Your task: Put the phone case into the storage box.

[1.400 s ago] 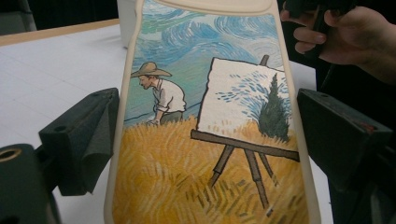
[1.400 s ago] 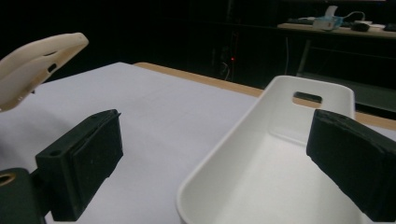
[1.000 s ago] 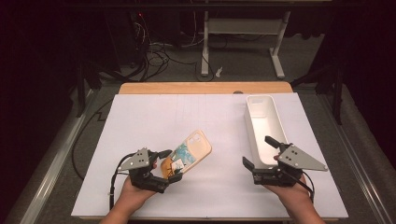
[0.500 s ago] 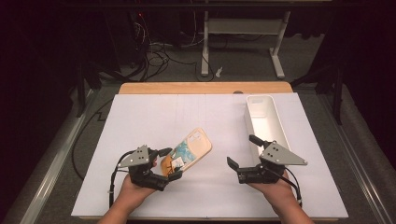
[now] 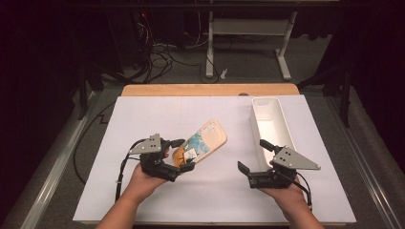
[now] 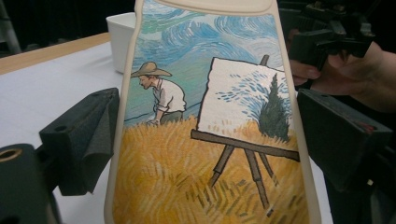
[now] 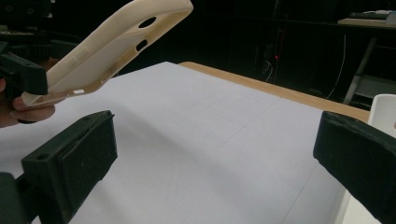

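The left tool (image 5: pixel 183 153) holds the phone case (image 5: pixel 206 140), now lifted higher off the worktop (image 5: pixel 215 191). The right tool (image 5: pixel 251 156), jaws wide and empty, has drifted toward frame centre (likely readying a handover).

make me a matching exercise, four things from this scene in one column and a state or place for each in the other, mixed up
Things:
1. phone case
2. white bin
3. right gripper
4. left gripper

States or places:
A. open, nothing between its fingers
B. stands on the table at the right side
C. held off the table, painted with a man and an easel
D. shut on the case's lower end

Pairs: 1-C, 2-B, 3-A, 4-D
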`<state>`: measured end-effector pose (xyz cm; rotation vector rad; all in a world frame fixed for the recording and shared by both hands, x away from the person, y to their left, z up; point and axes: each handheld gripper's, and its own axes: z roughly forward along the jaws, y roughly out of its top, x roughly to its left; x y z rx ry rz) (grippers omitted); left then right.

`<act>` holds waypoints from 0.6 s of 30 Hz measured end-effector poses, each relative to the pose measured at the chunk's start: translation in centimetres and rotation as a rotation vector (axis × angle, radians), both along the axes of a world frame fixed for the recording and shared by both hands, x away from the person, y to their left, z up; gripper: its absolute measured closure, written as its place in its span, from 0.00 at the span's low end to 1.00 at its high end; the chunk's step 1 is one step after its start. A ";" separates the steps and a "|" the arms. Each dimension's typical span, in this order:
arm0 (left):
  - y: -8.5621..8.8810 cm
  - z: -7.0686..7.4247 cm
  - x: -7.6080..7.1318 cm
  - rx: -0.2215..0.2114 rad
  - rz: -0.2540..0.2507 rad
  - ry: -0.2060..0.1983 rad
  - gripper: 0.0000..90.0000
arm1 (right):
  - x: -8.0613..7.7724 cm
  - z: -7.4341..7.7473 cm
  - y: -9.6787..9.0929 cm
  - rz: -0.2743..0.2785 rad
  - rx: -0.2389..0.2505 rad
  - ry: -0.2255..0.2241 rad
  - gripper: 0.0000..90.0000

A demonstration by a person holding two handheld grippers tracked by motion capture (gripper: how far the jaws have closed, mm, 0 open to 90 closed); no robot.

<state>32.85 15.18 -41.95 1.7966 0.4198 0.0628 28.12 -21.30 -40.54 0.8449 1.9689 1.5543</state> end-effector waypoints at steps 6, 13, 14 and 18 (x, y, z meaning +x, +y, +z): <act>-0.9 -1.8 -0.4 0.011 -0.039 0.026 0.13 | 0.0 -0.2 0.0 0.015 0.003 0.009 0.00; -1.3 -2.1 -1.1 0.013 -0.082 0.029 0.13 | -0.2 -0.5 0.3 0.045 -0.002 0.013 0.00; -1.4 -2.2 -1.3 0.013 -0.094 0.030 0.13 | -0.2 -0.6 0.4 0.056 -0.004 0.017 0.00; -1.3 -2.3 -1.5 0.008 -0.118 0.037 0.13 | -0.4 -0.7 0.6 0.088 0.002 0.016 0.00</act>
